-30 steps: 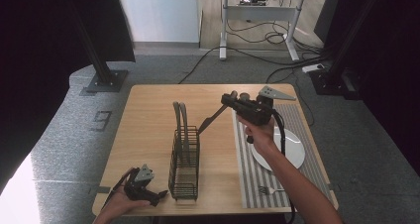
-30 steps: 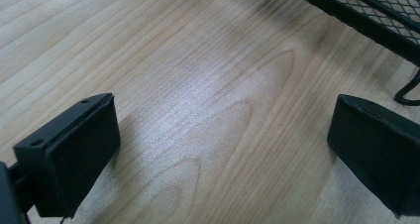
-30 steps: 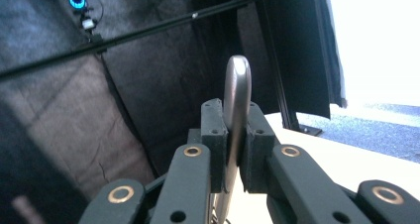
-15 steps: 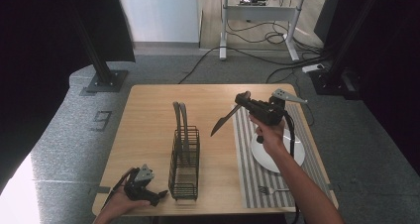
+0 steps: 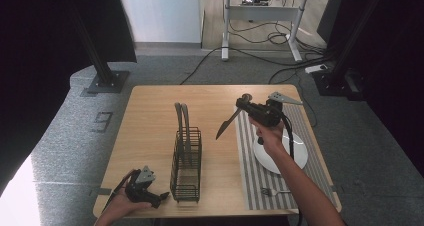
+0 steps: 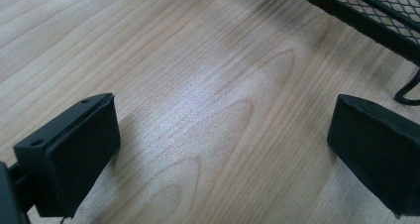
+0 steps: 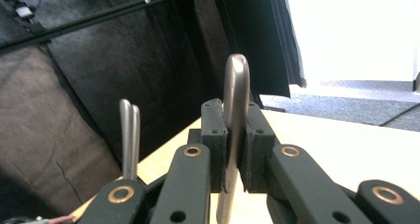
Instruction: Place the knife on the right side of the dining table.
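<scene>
My right gripper (image 5: 242,107) hovers over the table's middle, shut on a metal table knife (image 5: 226,126) that slants down and left toward a black wire cutlery rack (image 5: 186,161). The right gripper view has its pads (image 7: 214,135) clamped on the knife (image 7: 236,85), which stands up between them. Two metal utensil handles (image 5: 181,115) rise from the rack's far end. My left gripper (image 5: 161,198) rests low at the near left corner beside the rack's foot. Its jaws stand wide apart in the left gripper view, with bare wood (image 6: 223,135) between them.
A striped placemat (image 5: 247,161) lies on the right of the wooden table (image 5: 150,121). On it are a white plate (image 5: 297,153) and, nearer the front edge, a fork (image 5: 272,191). The right forearm crosses above the plate. Cables and a desk frame stand beyond the table.
The right gripper has carried the knife to the right, away from the rack's top, and a little lower. The left gripper has stayed where it was.
</scene>
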`<state>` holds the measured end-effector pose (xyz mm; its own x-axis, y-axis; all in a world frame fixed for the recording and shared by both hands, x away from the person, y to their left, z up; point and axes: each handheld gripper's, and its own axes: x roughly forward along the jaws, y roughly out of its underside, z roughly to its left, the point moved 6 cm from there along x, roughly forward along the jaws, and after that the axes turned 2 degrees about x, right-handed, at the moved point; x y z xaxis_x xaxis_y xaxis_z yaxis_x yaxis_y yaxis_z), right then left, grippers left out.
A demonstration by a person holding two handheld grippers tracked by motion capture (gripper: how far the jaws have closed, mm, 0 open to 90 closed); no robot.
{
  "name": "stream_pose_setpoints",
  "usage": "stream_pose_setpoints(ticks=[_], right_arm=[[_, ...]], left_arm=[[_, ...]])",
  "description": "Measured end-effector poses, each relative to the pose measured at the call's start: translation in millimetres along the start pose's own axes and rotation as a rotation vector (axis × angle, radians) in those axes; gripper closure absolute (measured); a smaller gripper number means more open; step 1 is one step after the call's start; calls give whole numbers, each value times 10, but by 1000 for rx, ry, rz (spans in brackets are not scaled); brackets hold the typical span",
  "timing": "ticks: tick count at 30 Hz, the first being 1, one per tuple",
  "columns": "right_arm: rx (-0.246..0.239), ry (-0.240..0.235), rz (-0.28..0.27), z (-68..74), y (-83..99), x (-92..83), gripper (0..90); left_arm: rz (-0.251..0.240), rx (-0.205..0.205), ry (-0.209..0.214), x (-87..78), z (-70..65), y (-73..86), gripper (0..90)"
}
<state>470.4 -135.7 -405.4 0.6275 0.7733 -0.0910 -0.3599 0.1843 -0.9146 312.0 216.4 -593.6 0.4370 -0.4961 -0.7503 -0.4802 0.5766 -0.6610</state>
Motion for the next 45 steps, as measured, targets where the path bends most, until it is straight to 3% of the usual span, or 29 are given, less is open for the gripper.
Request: stream_pose_setpoints(ticks=[10, 27, 45], right_arm=[[-9, 64, 32, -202, 89, 64, 824], [8, 196, -10, -667, 31, -72, 824], [15, 256, -20, -862, 25, -153, 824]], left_arm=[[-1, 1, 2, -2, -1, 3, 0], [0, 2, 1, -3, 0, 3, 0], [0, 2, 1, -3, 0, 3, 0]])
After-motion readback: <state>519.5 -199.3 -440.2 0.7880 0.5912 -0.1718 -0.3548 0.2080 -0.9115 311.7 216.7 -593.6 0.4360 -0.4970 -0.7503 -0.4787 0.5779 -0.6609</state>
